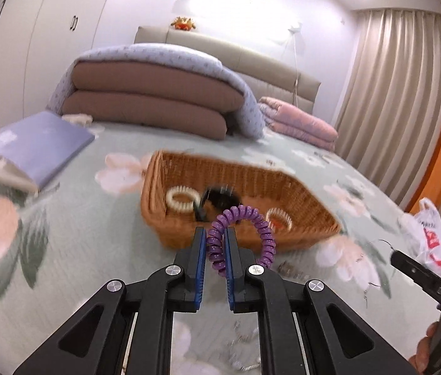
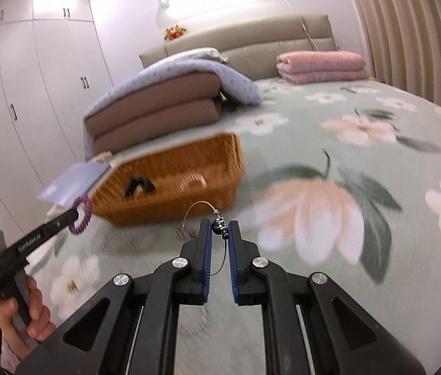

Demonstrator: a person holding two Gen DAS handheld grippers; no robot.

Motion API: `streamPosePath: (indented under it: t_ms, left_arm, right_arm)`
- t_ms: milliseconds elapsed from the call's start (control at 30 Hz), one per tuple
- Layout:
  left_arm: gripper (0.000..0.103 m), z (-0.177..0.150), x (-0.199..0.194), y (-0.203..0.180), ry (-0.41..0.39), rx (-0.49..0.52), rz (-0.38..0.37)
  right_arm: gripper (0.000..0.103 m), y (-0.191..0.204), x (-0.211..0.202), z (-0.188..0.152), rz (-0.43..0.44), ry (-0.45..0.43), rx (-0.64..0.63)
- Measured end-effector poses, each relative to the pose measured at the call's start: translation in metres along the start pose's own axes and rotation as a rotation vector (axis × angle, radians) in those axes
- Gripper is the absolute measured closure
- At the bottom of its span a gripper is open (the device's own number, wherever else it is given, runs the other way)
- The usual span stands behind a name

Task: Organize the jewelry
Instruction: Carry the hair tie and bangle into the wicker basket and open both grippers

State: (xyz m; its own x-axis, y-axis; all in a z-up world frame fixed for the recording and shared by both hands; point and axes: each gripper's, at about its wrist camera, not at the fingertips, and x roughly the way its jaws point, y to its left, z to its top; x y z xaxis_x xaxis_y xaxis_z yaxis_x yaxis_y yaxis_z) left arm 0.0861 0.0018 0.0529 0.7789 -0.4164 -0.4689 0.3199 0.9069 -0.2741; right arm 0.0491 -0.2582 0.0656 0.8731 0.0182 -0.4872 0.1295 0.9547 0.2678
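Stock in transit: your left tongs (image 1: 215, 243) pinch a purple spiral hair tie (image 1: 241, 237) by one side, loop free, near the wicker basket (image 1: 301, 200); right tongs (image 2: 220, 234) clamp a beaded wire bracelet (image 2: 219, 222) above the bed (image 2: 376, 250), both likely basket-bound

Both wrist views low over bed (image 1: 64, 250), sharing basket (image 1: 251, 175)

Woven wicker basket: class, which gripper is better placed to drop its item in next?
Probably the left gripper. Its purple spiral hair tie hangs at the woven wicker basket near rim; the right gripper, holding a thin wire bracelet, sits farther back.
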Motion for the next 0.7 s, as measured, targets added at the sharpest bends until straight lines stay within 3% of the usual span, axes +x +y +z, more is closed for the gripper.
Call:
streamPosePath:
  t_ms: [167,367,533,700]
  left_arm:
    - [0.092,0.052,0.015,-0.003,-0.006,0.001,0.027]
    - [0.092,0.061,0.076,0.006,0.014,-0.026,0.049]
    - [0.092,0.045,0.114,0.021,0.064,-0.018,0.102]
    - [0.092,0.043,0.12,0.032,0.073,-0.053,0.092]
  right_arm:
    - [0.091,0.021,0.034,0.047,0.025,-0.039,-0.013]
    - [0.091,0.028,0.106,0.087,0.051,-0.047,0.038]
    - [0.091,0.029,0.148,0.073,0.034,-0.003,0.009]
    - [0.091,0.03,0.173,0.059,0.044,0.094,0.015]
